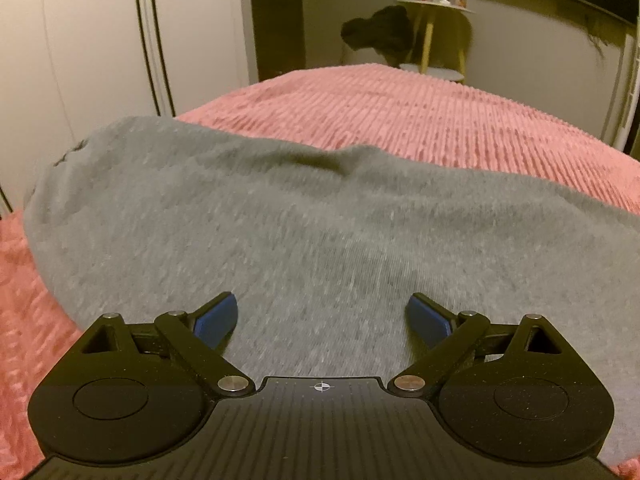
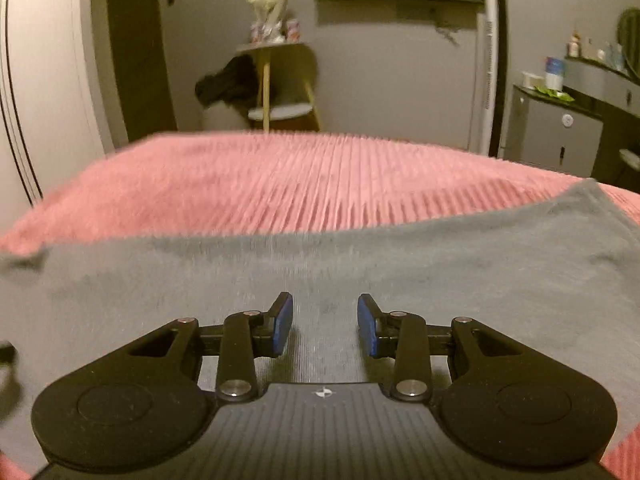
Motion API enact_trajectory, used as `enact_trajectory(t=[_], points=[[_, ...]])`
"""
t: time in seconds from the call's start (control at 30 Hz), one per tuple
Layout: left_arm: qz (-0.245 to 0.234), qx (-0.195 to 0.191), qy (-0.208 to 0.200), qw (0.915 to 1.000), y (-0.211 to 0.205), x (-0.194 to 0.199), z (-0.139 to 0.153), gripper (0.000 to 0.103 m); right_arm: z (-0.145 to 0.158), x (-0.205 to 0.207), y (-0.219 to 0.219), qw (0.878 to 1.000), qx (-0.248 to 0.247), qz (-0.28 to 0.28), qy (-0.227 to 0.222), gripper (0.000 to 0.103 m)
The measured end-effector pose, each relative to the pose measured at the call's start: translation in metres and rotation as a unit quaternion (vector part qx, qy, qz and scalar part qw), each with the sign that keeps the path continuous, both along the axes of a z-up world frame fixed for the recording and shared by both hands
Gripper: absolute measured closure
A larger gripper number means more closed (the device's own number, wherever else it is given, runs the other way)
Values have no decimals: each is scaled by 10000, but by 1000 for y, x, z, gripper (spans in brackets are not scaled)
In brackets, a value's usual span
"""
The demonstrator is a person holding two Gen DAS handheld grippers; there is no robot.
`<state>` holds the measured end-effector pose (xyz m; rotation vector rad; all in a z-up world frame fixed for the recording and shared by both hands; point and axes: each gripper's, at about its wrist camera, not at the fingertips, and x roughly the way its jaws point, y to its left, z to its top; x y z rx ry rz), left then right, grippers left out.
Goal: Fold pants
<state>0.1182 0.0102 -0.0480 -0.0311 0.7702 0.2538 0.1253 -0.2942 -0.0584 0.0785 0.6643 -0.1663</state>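
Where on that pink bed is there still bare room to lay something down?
The pink bedspread is bare beyond the far edge of the grey pants, out to the foot of the bed. A narrow strip shows left of the pants too. The near side is crowded: the pants fill it, with the open left gripper and open right gripper above them.

Both wrist cameras sit close above the grey pants (image 1: 320, 216), angled downward and forward toward 12 o'clock across the pink ribbed bedspread (image 1: 400, 120). Both share the pants, bedspread and the small round side table (image 2: 276, 80) at the far wall; the right view looks blurred.
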Motion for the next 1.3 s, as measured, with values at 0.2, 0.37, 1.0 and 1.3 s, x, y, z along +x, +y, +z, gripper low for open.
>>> enact_trajectory(t=[0.2, 0.37, 1.0, 1.3], points=[[-26, 96, -93, 9999, -2, 8, 0, 7, -27, -2, 10, 9964, -788, 295, 17, 60], [73, -43, -200, 9998, -1, 15, 6, 7, -26, -4, 5, 9976, -645, 259, -59, 59], [-119, 304, -196, 9993, -33, 131, -21, 0, -34, -4, 0, 9987, -435, 170, -197, 56], [-654, 504, -290, 9962, -58, 69, 12, 0, -34, -5, -4, 9992, -258, 171, -260, 56]])
